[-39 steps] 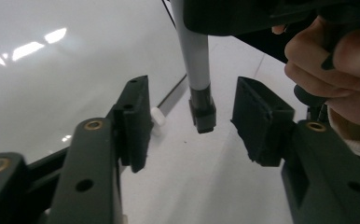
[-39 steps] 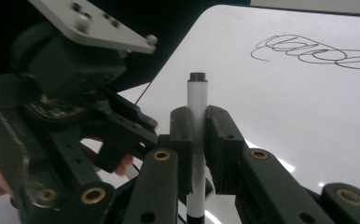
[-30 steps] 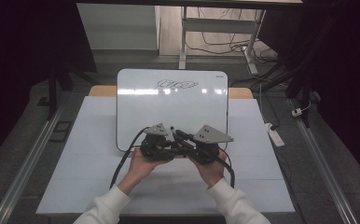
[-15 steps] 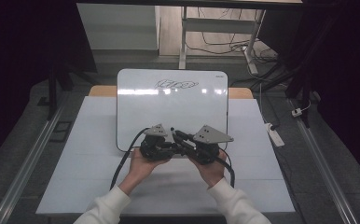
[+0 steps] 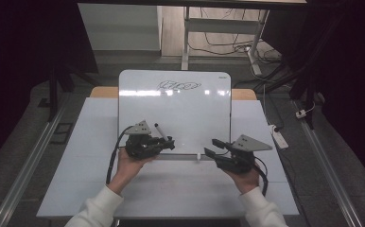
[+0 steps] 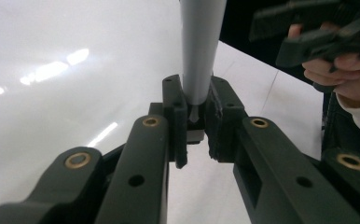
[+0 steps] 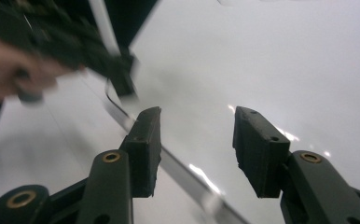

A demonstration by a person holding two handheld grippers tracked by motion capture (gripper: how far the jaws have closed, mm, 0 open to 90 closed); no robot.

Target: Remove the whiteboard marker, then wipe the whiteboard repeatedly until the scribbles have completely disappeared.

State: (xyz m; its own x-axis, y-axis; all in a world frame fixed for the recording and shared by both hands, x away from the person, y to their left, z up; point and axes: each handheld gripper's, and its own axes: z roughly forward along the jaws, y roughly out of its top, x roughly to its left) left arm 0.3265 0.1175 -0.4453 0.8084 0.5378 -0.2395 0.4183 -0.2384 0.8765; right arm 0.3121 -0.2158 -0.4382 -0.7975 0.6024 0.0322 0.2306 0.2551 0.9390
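Observation:
A white board [image 5: 190, 113] lies on the table with a dark scribble [image 5: 178, 86] near its far edge. Over the board's near left corner, my left gripper [image 5: 169, 142] is shut on a grey marker [image 5: 160, 132] that sticks up and away from it. In the left gripper view the marker's barrel [image 6: 199, 46] rises from between the pads [image 6: 178, 112] of the left gripper [image 6: 196, 122]. My right gripper [image 5: 212, 147] hovers at the board's near right corner. Its jaws have just been opening. In the right gripper view the right gripper [image 7: 197, 140] stands open with nothing between its pads.
The board rests on a pale table [image 5: 88, 156]. A small white piece [image 5: 197, 157] sits at the board's near edge, between the two grippers. A power strip [image 5: 280, 137] lies on the floor to the right, and a desk frame [image 5: 186, 42] stands behind.
The two grippers were close together over the board's near edge. My right gripper has pulled away to the right and opened. The left gripper has shifted slightly left with the marker.

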